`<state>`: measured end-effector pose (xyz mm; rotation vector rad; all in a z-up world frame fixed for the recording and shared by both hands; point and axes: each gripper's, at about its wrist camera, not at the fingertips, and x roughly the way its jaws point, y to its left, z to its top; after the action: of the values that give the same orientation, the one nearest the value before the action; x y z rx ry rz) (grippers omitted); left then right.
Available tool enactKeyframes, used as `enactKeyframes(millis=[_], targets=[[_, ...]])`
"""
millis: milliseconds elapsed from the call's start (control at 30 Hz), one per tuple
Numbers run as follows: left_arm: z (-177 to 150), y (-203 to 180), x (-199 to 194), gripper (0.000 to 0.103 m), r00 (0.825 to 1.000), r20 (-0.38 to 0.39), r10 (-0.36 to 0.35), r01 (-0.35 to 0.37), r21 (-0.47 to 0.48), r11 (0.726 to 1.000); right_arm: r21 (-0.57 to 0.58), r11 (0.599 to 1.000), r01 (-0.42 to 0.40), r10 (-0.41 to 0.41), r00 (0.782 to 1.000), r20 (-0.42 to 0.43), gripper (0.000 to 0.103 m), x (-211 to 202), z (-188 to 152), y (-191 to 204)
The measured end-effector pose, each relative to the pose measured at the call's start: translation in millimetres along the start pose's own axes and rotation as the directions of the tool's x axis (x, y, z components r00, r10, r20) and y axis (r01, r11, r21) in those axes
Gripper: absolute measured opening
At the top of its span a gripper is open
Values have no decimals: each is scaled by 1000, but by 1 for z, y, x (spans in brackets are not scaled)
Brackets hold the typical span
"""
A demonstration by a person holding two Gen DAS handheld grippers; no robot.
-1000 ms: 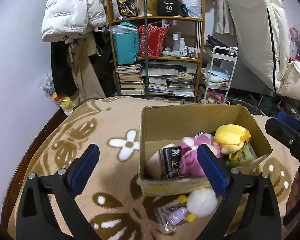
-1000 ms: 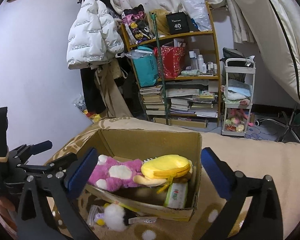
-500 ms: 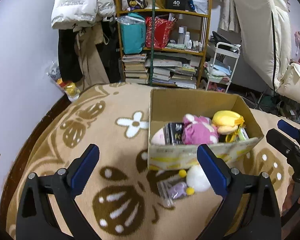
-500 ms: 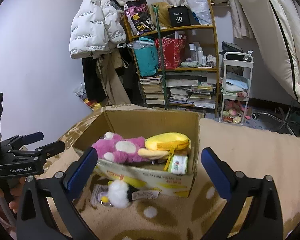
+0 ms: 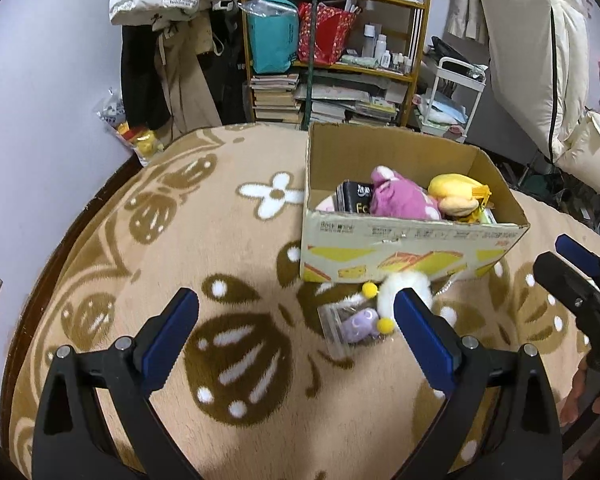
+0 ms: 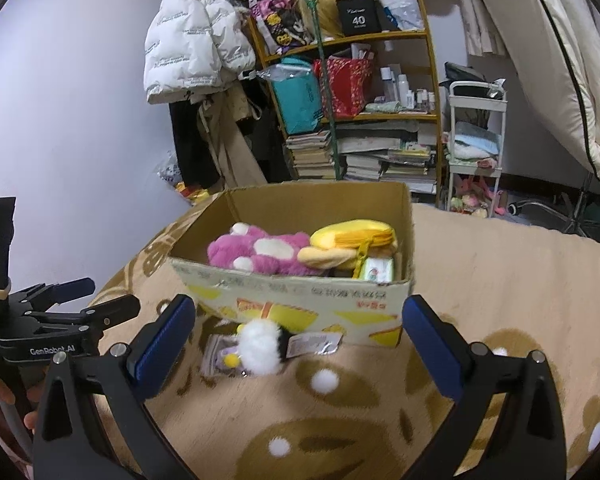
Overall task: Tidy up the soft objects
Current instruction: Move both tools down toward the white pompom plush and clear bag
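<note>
An open cardboard box (image 5: 412, 246) (image 6: 300, 300) stands on the patterned blanket. It holds a pink plush (image 5: 400, 200) (image 6: 256, 250), a yellow plush (image 5: 456, 190) (image 6: 352, 236), a black packet (image 5: 354, 198) and a tissue pack (image 6: 376, 270). A white fluffy toy with yellow pom-poms (image 5: 404, 292) (image 6: 260, 348) and a bagged purple toy (image 5: 354, 326) (image 6: 220, 354) lie on the blanket in front of the box. My left gripper (image 5: 296, 334) is open and empty, above the blanket short of the toys. My right gripper (image 6: 300, 344) is open and empty, just before the white toy.
A cluttered bookshelf (image 5: 336, 48) (image 6: 360, 92), hanging coats (image 5: 168, 36) and a white trolley (image 6: 476, 140) stand behind the bed. A folded mattress (image 5: 540, 48) leans at the right. The blanket's far edge (image 5: 108, 184) drops off at the left.
Both grippers have pulled back from the box and tilted down, so the box looks farther away and the toys in front of it show fully. Both stay open.
</note>
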<state>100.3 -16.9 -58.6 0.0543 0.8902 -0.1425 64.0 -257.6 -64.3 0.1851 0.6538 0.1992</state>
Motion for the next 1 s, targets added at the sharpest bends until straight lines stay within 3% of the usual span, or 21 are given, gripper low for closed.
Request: enactKeyframes(millis=[667, 900, 1000], targets=[[-6, 1, 51, 97, 988, -155, -6, 6, -6, 1000, 38, 999, 22, -17, 991, -132, 103, 49, -13, -3], [-7, 2, 77, 97, 970, -228, -85, 73, -61, 995, 96, 995, -3, 18, 987, -157, 103, 66, -17, -10], [-10, 5, 85, 97, 965, -246, -88, 69, -85, 994, 132, 991, -19, 40, 987, -158, 103, 71, -19, -14]])
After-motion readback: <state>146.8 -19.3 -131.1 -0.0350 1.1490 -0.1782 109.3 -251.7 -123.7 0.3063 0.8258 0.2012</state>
